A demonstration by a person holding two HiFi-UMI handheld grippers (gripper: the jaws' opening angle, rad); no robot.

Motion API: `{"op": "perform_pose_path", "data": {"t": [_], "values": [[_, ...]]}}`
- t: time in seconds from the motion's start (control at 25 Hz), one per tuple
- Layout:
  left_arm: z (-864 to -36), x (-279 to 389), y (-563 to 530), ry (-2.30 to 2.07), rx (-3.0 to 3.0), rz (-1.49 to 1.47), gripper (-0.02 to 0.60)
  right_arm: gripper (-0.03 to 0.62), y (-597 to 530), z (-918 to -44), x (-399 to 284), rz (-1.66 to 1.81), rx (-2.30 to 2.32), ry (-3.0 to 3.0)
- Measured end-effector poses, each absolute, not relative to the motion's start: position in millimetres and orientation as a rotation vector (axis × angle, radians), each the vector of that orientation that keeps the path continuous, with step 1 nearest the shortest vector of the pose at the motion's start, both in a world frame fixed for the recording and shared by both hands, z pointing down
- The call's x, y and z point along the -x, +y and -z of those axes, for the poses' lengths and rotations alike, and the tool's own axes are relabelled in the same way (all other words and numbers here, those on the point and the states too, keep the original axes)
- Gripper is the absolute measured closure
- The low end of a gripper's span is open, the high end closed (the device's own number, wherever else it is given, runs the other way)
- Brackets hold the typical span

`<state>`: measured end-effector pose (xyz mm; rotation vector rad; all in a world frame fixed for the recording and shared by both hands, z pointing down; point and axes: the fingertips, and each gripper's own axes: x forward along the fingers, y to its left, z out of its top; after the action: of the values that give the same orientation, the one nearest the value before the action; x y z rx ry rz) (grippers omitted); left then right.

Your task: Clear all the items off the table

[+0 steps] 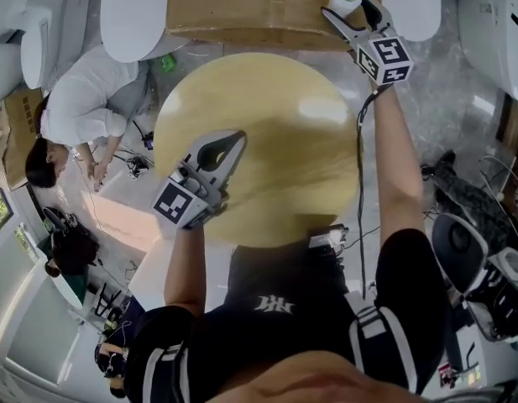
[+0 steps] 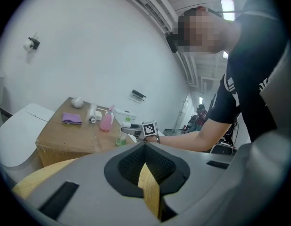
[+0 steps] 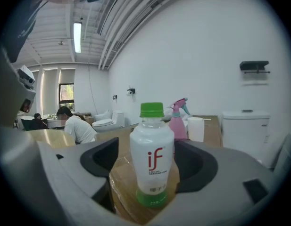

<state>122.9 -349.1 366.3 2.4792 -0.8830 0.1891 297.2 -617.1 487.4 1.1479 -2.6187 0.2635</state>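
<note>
Right gripper (image 1: 347,5), upper right in the head view, is open around the upright bottle (image 3: 152,159) on the cardboard box (image 1: 242,7); left gripper (image 1: 233,141) is closed and empty above the table (image 1: 292,149).

— What is the person wearing?
— A black T-shirt (image 1: 274,306) with a white chest logo (image 1: 273,305) and white-striped short sleeves (image 1: 372,336), low in the frame.
— And the claws?
— The left claw (image 1: 239,138) and right claw (image 1: 346,7) are grey with black pads. Each carries a black-and-white marker cube (image 1: 179,201). A thin black cable (image 1: 359,183) runs from the right one.

White, probably plastic green-capped bottle (image 3: 152,154) stands upright on cardboard box (image 1: 242,7)
</note>
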Motion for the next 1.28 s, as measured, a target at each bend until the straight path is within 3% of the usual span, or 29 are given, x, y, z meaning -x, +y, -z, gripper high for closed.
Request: {"op": "perform_pose_path", "data": {"t": [0.24, 0.32, 0.4, 0.56, 0.64, 0.68, 0.92, 1.28], "values": [[-338, -88, -320, -0.916, -2.476, -0.124, 0.569, 0.218, -575, -426, -299, -0.221, -1.273, -2.644], [-325, -78, -308, -0.953, -2.485, -0.072, 0.569, 0.277, -548, -395, -301, -0.185, -1.302, -2.656], [-310, -76, -300, -0.990, -2.501, -0.023, 0.569, 0.415, -518, -363, -304, -0.145, -1.317, -2.677], [-275, -83, -268, -0.995, -2.560, 0.024, 0.569, 0.460, -433, -306, -297, -0.166, -1.260, -2.761], [-259, -81, -244, -0.988, -2.580, 0.053, 0.569, 0.568, -385, -283, -282, -0.177, -1.195, -2.799], [-252, -76, -231, -0.987, -2.586, 0.069, 0.569, 0.589, -360, -273, -268, -0.175, -1.151, -2.812], [-210, -41, -138, -0.971, -2.662, 0.145, 0.569, 0.591, -210, -221, -182, -0.101, -0.925, -2.865], [-185, -18, 17, -0.940, -2.669, 0.257, 0.569, 0.590, -18, -203, -124, -0.094, -0.830, -2.876]]}}
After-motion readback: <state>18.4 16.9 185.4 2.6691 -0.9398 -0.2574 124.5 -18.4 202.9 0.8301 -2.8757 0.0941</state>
